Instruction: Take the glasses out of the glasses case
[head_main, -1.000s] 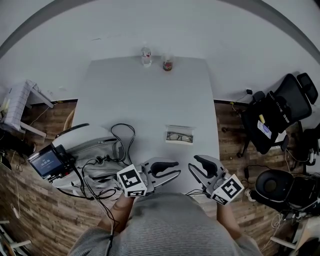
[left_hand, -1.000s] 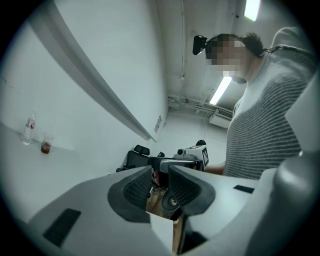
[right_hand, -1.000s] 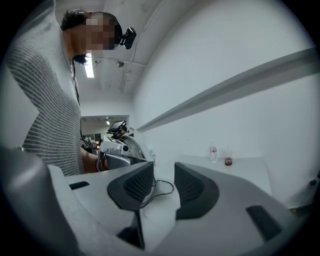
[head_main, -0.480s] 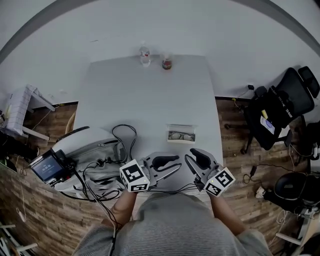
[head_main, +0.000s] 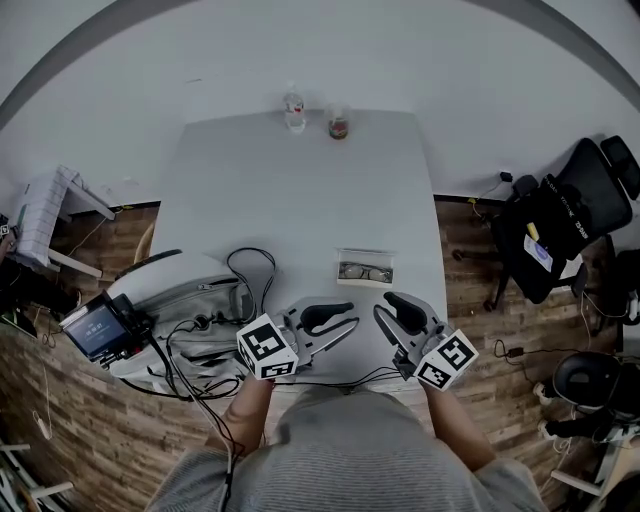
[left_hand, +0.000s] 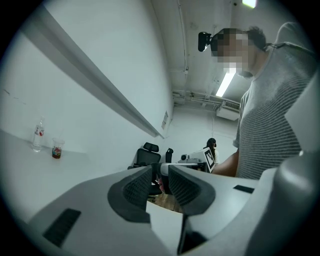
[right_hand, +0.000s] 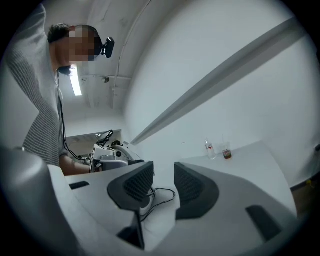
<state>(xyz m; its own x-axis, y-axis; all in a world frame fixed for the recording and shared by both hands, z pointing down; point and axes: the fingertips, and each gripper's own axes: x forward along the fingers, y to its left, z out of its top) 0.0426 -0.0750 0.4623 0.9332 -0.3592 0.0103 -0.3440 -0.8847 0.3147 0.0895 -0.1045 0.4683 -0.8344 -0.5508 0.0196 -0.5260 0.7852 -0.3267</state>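
Pale grey rectangular table (head_main: 300, 190): it carries the open, pale oblong glasses case (head_main: 363, 256), whose long axis lies crosswise to you. Your right gripper (head_main: 382, 308) and left gripper (head_main: 352, 322): both sit on the near side of the case, jaws parted and empty, with the right one nearer it. Dark-framed glasses (head_main: 362, 271): they lie inside the case, along its length.

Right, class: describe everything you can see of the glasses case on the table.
The glasses case is a small, pale, rectangular box lying flat and open on the grey table, toward its near right edge. Dark-framed glasses lie inside it. It sits just beyond the left gripper and right gripper; neither touches it.
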